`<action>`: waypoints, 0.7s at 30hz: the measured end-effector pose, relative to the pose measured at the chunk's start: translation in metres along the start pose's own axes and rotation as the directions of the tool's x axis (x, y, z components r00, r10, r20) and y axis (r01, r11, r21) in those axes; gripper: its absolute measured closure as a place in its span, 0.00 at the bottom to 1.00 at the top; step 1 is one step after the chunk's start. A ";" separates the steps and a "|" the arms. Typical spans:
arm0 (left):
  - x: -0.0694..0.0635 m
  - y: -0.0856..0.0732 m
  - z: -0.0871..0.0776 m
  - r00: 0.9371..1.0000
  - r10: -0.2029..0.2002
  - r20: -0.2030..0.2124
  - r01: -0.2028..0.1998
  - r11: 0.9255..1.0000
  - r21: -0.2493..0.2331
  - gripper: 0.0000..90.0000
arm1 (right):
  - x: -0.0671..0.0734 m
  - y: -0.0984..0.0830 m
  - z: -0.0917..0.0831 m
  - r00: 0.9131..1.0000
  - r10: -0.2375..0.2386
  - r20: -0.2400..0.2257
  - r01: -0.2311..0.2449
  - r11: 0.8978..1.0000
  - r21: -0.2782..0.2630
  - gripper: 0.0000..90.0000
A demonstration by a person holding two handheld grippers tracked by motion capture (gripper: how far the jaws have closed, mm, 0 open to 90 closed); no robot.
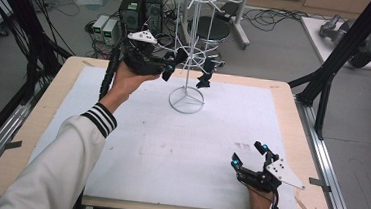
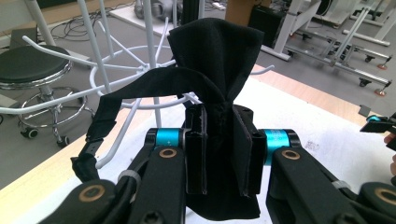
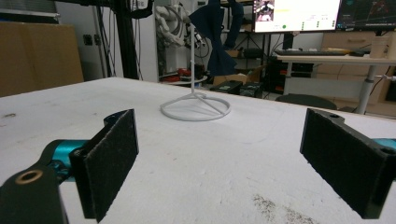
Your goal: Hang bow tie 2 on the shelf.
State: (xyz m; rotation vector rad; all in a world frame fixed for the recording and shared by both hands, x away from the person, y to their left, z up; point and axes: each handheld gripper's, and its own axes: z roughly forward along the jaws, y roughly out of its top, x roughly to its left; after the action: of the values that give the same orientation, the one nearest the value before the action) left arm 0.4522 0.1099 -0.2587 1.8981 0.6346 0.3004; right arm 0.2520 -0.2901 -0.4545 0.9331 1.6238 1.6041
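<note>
No legible text, label, brand, number or sign in the high view, the left gripper view or the right gripper view. Monitor behind the far edge of the counter shows a lit window with coloured marks, too small to read. Second monitor beside it carries thin lines on dark ground, unreadable. Faint dark smudges on the counter cover, not characters.

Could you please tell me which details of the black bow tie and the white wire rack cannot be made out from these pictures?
- Black bow tie: its pinched middle is hidden by the left hand-held gripper in the left gripper view.
- Strap: its end is cut off behind the gripper body.
- White wire rack: its top is cut off by the high view's upper edge.
</note>
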 end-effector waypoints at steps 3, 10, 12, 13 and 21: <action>0.000 -0.001 0.001 1.000 -0.005 0.006 0.005 1.000 0.004 0.84 | 0.000 0.000 0.000 1.000 0.001 0.002 -0.001 1.000 0.001 0.12; 0.005 -0.008 0.003 0.999 -0.040 0.022 0.040 0.999 0.011 0.76 | 0.000 0.000 0.000 1.000 0.001 0.002 -0.001 1.000 0.001 0.12; 0.006 -0.010 0.002 0.998 -0.052 0.029 0.052 0.999 0.009 0.68 | 0.000 0.000 0.000 1.000 -0.002 0.004 0.002 1.000 -0.001 0.12; 0.007 -0.010 0.002 0.998 -0.057 0.037 0.057 0.998 0.011 0.63 | 0.000 0.000 0.000 1.000 0.000 0.004 0.000 1.000 -0.001 0.12; -0.001 -0.011 -0.014 0.997 -0.008 0.071 0.008 1.000 -0.007 0.32 | 0.000 0.000 0.000 1.000 -0.004 0.003 0.004 1.000 0.002 0.12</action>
State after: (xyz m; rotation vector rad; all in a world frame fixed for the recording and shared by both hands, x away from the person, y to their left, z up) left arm 0.4419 0.1236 -0.2628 1.8902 0.5925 0.2285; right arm 0.2522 -0.2898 -0.4544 0.9325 1.6247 1.5977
